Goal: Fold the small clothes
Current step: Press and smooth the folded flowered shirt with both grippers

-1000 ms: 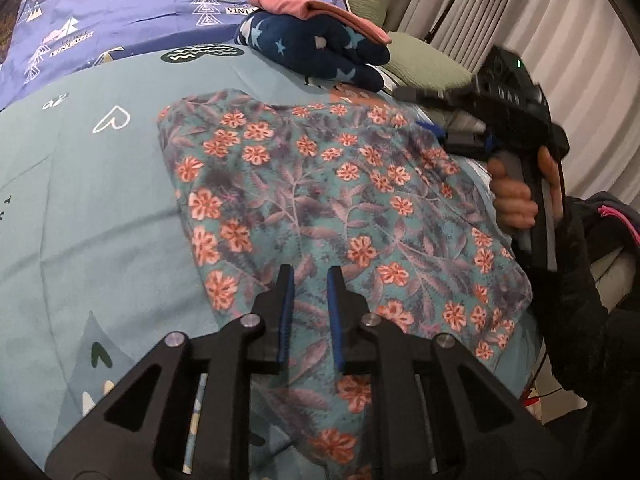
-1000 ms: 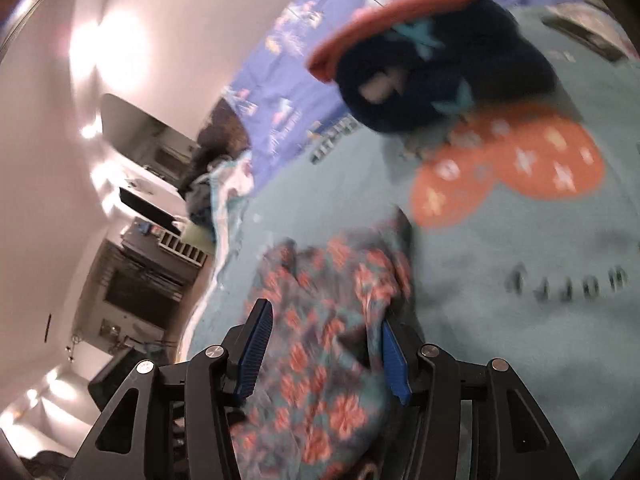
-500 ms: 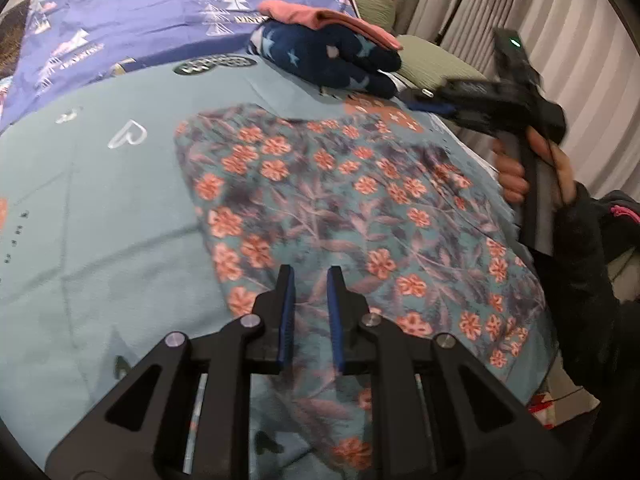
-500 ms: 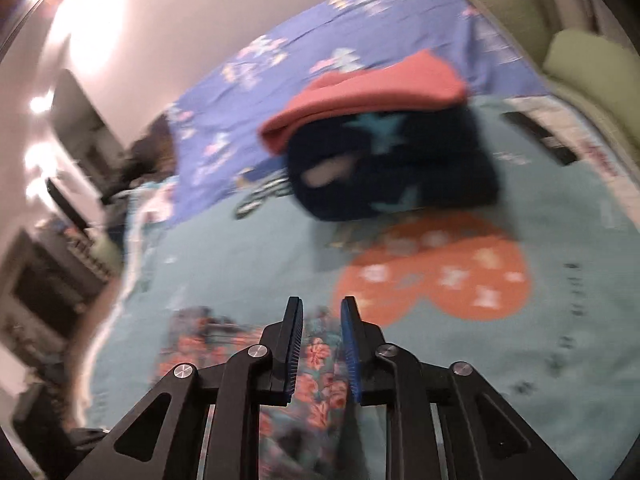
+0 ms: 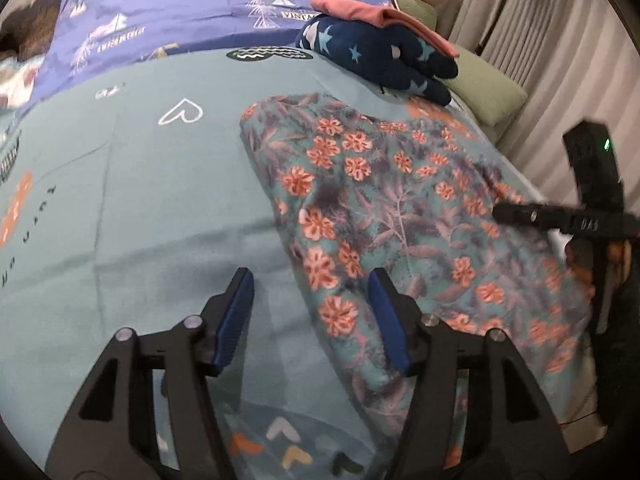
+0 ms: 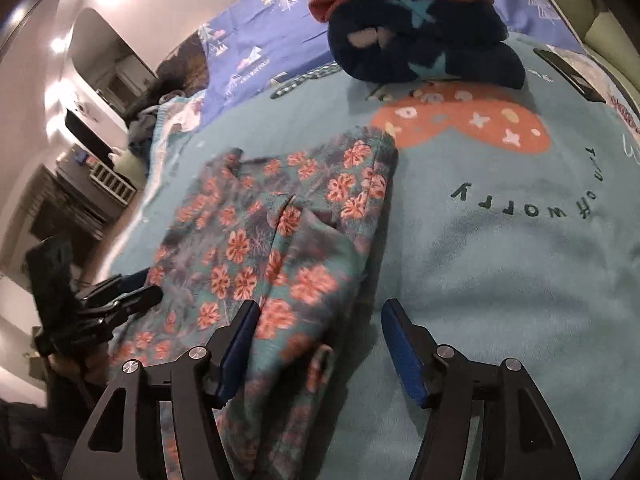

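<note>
A teal floral garment (image 5: pixel 400 216) with orange flowers lies spread on the teal blanket (image 5: pixel 140 200); it also shows in the right wrist view (image 6: pixel 280 240). My left gripper (image 5: pixel 312 316) is open and empty, its jaws wide over the garment's near left edge. My right gripper (image 6: pixel 316 344) is open and empty, its jaws wide over the garment's near right edge. The right gripper shows in the left wrist view (image 5: pixel 560 216) at the garment's far side. The left gripper shows in the right wrist view (image 6: pixel 120 296) at the garment's left edge.
A folded stack of a navy star garment (image 5: pixel 384 60) under a pink one (image 5: pixel 380 12) sits at the back of the blanket. A purple sheet (image 5: pixel 180 8) lies behind. Green pillows (image 5: pixel 488 92) and curtains are to the right. A dark phone-like object (image 6: pixel 568 72) lies near the stack.
Both grippers were shut half a second ago and are now wide open. The right gripper has drawn back and sits lower at the garment's edge; the garment lies flat.
</note>
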`<state>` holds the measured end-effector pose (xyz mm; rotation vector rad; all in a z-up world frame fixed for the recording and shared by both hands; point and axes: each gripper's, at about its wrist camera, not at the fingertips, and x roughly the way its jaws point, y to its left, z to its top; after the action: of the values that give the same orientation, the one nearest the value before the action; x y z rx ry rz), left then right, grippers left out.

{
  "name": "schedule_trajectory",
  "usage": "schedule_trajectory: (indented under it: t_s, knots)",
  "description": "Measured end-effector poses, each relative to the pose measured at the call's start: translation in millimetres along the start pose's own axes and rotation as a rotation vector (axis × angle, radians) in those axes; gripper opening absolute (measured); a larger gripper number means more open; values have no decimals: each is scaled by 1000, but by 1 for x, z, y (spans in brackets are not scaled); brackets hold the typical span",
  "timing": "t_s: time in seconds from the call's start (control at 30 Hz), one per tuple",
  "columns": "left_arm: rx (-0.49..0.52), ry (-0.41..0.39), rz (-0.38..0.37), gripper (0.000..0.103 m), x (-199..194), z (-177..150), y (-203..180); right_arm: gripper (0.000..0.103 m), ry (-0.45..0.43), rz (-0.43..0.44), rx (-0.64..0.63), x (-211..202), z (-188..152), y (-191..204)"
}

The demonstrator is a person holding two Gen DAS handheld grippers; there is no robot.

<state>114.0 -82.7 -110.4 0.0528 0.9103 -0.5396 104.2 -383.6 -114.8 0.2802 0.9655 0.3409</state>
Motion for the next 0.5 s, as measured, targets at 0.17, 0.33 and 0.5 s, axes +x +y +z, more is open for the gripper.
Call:
schedule_trajectory:
  t_s: [0.17, 0.33, 0.5]
  knots:
    - [-14, -12, 30, 59, -8, 0, -1, 61, -40, -87, 34, -5, 7, 4]
    - [-89, -14, -100, 55, -31, -7, 11, 62, -34, -6, 85, -28, -9, 2]
    - [-109, -38, -166, 55, -42, -9, 13, 62, -8, 8, 110, -37, -25, -2]
